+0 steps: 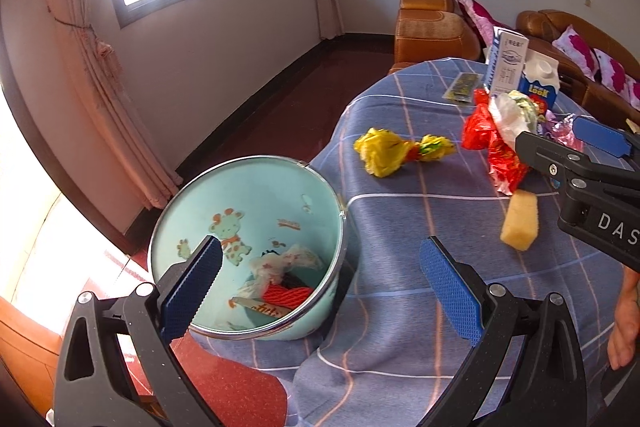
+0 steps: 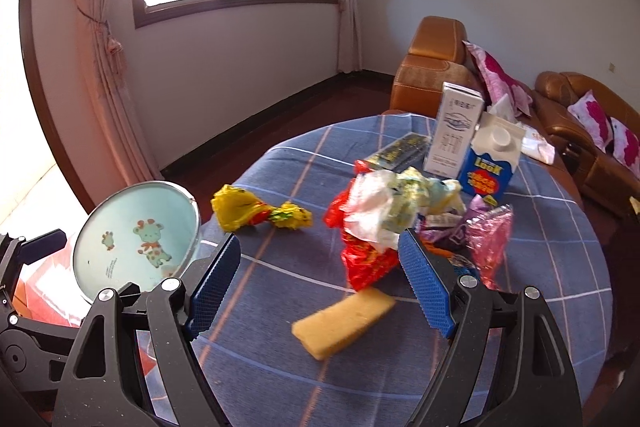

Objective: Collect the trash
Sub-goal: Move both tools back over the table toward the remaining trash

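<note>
Some scraps already lie in the mint bin (image 1: 256,227) at the table (image 2: 540,307) edge; most trash (image 2: 384,223) still sits beside the milk carton (image 2: 490,163). Left gripper (image 1: 320,287) and right gripper (image 2: 320,287) fingers stand wide, empty.

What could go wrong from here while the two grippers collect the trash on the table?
1. The bucket stands past the table edge, so dropped trash may miss it.
2. The crumpled wrappers overlap; the open right gripper may pinch several or drag the yellow sponge.
3. The upright cartons could be knocked over.
</note>
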